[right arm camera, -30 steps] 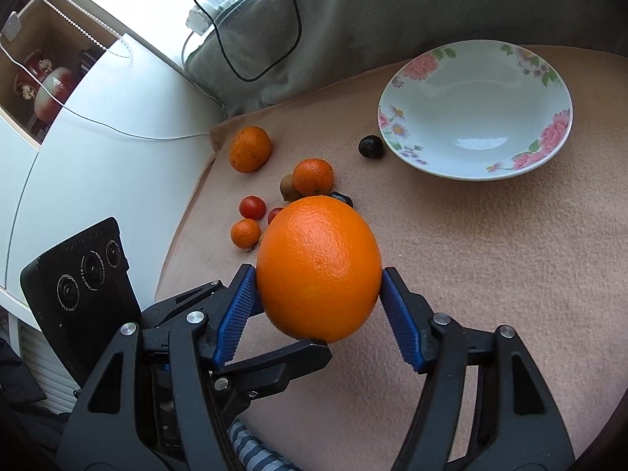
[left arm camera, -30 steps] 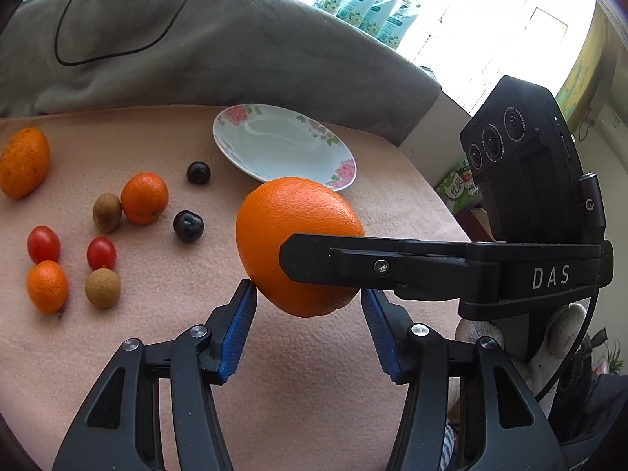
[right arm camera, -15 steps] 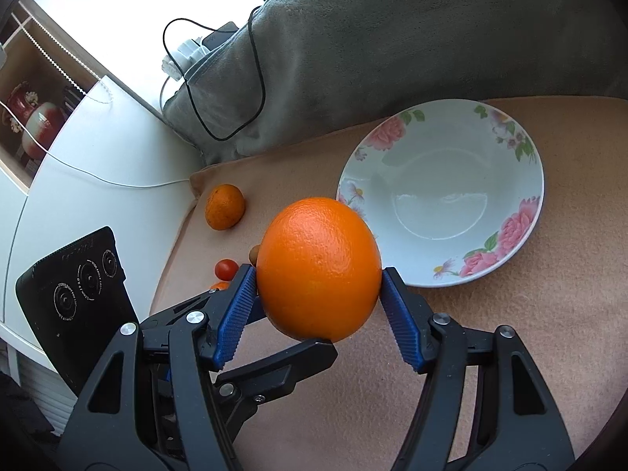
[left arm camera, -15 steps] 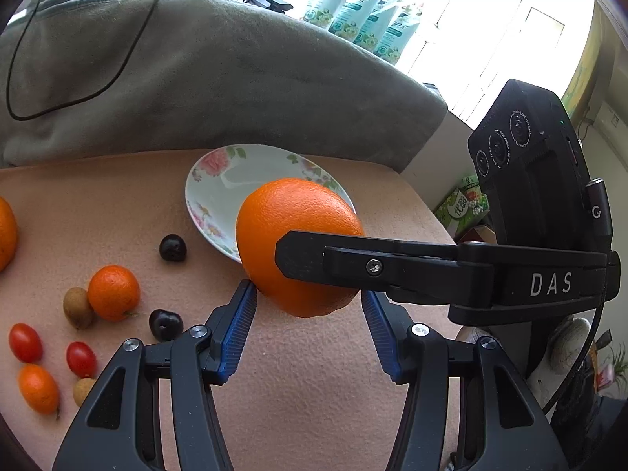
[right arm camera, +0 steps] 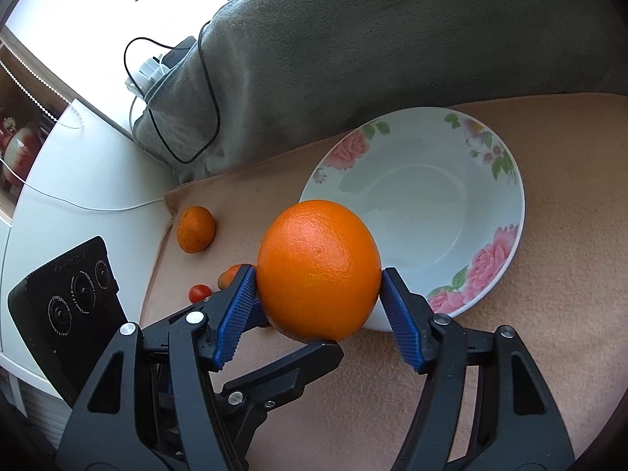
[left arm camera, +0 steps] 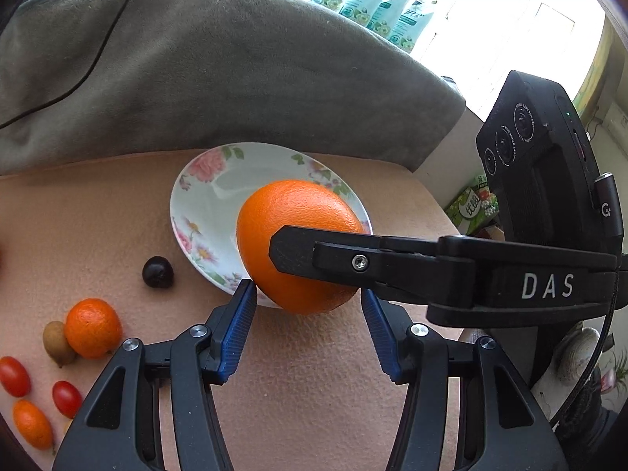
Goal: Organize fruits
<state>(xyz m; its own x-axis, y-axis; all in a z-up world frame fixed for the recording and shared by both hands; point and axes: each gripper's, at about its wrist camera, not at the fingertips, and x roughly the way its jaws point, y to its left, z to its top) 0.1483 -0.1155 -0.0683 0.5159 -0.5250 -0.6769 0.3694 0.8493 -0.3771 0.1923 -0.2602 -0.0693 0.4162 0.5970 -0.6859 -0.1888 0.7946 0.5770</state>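
Observation:
A large orange (right arm camera: 318,271) is clamped between the blue pads of my right gripper (right arm camera: 318,286), held above the peach cloth at the near rim of a white plate with pink roses (right arm camera: 486,219). In the left wrist view the same orange (left arm camera: 282,219) hangs just ahead of my left gripper (left arm camera: 308,306), whose jaws are open on either side of it without touching. The right gripper's finger (left arm camera: 373,261) crosses in front of the orange. The plate (left arm camera: 204,200) lies behind it.
On the cloth to the left lie a dark cherry (left arm camera: 157,272), a mandarin (left arm camera: 92,327), a kiwi (left arm camera: 57,343), cherry tomatoes (left arm camera: 14,371) and a kumquat (left arm camera: 32,424). Another mandarin (right arm camera: 196,229) sits near the cloth's edge. A grey blanket (left arm camera: 235,59) with a black cable rises behind.
Both grippers moved toward the plate together, carrying the orange from the middle of the cloth to the plate's near rim. The loose fruits slid left in view.

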